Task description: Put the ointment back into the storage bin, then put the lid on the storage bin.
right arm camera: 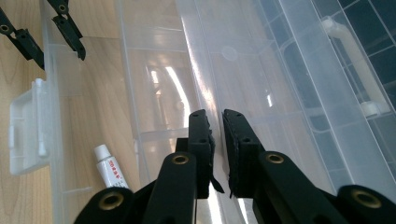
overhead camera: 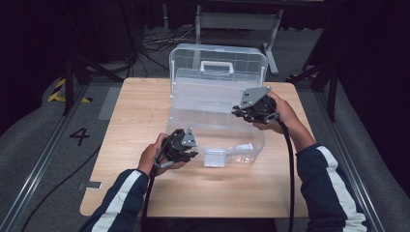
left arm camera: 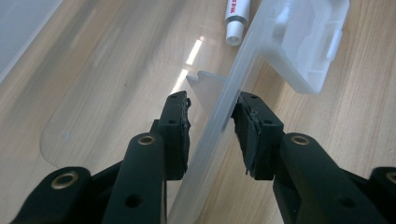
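Landmark: clear plastic box point(overhead camera: 217, 111), lid raised, on wooden table point(overhead camera: 135, 125).

Left gripper point(overhead camera: 186, 147) at box's near wall; jaws straddle clear wall edge point(left arm camera: 219, 121), one pad inside, one outside. Outer pad touches wall, inner pad shows slight gap; firm clamp cannot be told. White latch point(left arm camera: 310, 51) just beyond jaws on same wall.

White tube point(right arm camera: 109, 171) lies on box floor, near latch wall.

Right gripper point(overhead camera: 241, 112) over box's right side; jaws narrow, pinched on thin clear wall point(right arm camera: 212, 112).

White handle point(overhead camera: 216, 66) on raised lid, farthest.
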The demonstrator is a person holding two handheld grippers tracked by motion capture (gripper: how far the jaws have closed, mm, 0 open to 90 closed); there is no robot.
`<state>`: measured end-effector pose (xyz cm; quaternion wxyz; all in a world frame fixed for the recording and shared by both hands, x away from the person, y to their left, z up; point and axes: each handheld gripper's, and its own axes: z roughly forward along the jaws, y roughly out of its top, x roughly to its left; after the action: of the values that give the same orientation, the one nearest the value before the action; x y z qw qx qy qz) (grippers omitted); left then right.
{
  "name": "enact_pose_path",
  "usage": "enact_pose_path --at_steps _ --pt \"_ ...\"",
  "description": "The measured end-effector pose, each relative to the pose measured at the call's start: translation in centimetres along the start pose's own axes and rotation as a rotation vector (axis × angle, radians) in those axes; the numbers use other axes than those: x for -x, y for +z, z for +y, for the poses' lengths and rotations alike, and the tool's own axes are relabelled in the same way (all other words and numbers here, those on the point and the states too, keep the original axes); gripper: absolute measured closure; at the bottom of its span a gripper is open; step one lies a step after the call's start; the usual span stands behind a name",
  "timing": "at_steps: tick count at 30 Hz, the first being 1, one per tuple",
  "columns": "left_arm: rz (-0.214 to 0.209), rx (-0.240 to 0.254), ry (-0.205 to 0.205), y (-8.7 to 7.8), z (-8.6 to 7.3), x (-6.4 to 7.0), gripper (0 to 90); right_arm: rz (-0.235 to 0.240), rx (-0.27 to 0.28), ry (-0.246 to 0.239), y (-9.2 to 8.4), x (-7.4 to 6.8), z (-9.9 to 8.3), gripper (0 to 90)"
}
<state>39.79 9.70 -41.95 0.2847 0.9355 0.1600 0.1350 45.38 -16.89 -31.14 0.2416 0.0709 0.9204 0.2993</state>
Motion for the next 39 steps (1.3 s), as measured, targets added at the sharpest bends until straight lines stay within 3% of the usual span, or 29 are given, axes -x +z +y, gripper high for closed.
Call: enact_pose_path --at_steps 6,12,22,28,39 --pt "0.002 0.007 0.006 0.0 0.0 0.0 65.0 -0.024 0.003 -0.001 0.0 -0.4 -0.1 81.1" --pt "0.016 0.011 0.011 0.1 -0.1 0.2 64.0 -0.007 0.065 0.043 -0.1 -0.9 -0.9 81.0" --pt "0.051 0.021 0.023 0.1 -0.2 0.6 62.1 -0.021 0.135 0.107 -0.1 -1.7 -2.0 78.4" --pt "0.069 0.03 0.03 0.2 -0.3 0.8 60.0 -0.017 0.141 0.113 -0.2 -2.1 -2.2 78.0" --pt "0.055 0.107 0.01 -0.6 -0.6 0.7 65.6 0.015 0.15 0.117 -0.2 -2.4 -2.7 78.0"
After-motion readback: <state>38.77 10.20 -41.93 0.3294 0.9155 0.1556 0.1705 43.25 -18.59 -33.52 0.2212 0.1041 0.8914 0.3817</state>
